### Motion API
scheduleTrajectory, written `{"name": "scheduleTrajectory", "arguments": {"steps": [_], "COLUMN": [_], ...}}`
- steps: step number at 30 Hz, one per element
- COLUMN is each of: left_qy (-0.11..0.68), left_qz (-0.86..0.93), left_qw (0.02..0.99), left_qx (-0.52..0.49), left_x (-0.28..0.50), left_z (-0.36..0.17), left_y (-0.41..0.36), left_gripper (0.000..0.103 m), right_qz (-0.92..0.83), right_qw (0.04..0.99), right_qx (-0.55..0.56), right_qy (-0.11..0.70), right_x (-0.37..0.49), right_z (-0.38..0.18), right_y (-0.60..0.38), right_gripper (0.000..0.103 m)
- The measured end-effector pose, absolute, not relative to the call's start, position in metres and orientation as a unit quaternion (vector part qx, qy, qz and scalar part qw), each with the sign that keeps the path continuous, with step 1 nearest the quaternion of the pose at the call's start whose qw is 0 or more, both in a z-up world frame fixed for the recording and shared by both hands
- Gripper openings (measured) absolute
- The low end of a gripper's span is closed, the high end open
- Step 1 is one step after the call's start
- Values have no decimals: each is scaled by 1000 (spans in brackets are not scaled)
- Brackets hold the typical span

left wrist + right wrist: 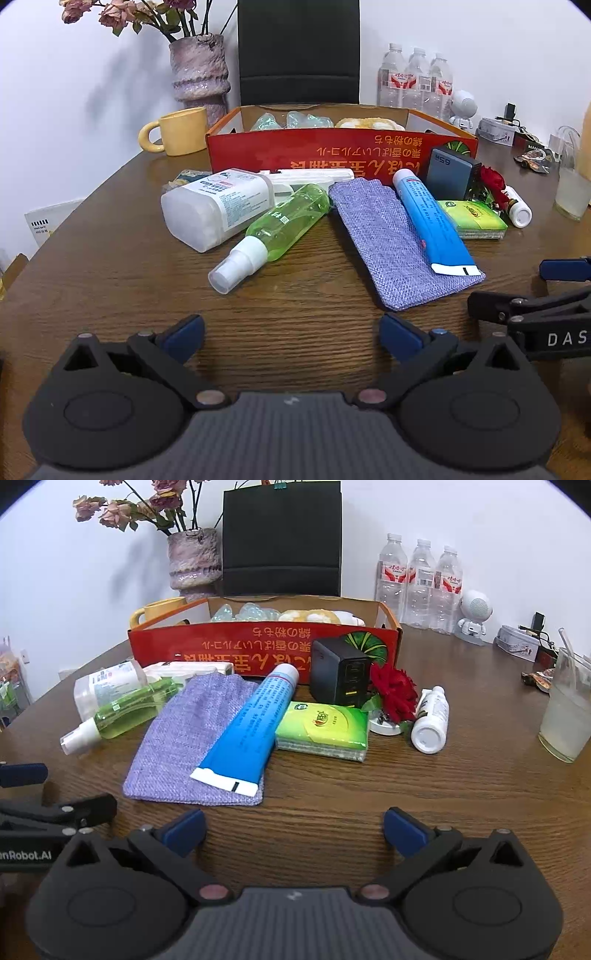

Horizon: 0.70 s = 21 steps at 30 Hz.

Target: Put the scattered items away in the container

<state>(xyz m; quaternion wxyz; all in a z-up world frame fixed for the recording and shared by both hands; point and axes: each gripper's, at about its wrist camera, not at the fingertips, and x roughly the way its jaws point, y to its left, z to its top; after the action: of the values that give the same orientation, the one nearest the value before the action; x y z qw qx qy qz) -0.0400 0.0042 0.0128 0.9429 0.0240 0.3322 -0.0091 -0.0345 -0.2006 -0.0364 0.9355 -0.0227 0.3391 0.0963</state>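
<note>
The red cardboard box point(258, 653) sits at twelve o'clock on the bench point(332, 786), light but stiff-walled, already holding a few things. In front of it, the purple cloth pouch point(192, 738) lies soft and floppy, best pinched at an edge, with the blue tube point(247, 734) resting on it; that looks squashy, so take it near the firmer cap. The white jar point(214, 210) at eleven looks bulky and slick. The green spray bottle point(284, 225) is smooth and may roll; grip across its body. The black charger point(340, 672) seems dense, the tissue packet point(321, 723) light. Both the left gripper point(291, 336) and right gripper point(295, 830) hover spread wide, holding nothing.
</note>
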Motion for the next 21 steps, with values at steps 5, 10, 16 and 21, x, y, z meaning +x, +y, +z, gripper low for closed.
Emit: {"name": "scheduleTrajectory", "arguments": {"steps": [5, 10, 16, 21], "left_qy": [334, 334, 334, 335], "left_qz": [-12, -11, -12, -13], "left_qw": [942, 942, 942, 942], "left_qx": [19, 20, 20, 19], "left_x": [-40, -41, -42, -42], "left_z": [13, 12, 13, 13], "left_y": [6, 5, 4, 4], "left_gripper": [103, 103, 103, 103], "right_qz": [96, 95, 94, 93], "right_qw": [936, 936, 936, 936], "right_qx": [-24, -24, -24, -24], "right_qy": [339, 339, 339, 339], "right_x": [-35, -35, -36, -37], "right_z": [-36, -36, -36, -36], "right_y": [-200, -200, -199, -199], "right_gripper": [103, 103, 103, 103]}}
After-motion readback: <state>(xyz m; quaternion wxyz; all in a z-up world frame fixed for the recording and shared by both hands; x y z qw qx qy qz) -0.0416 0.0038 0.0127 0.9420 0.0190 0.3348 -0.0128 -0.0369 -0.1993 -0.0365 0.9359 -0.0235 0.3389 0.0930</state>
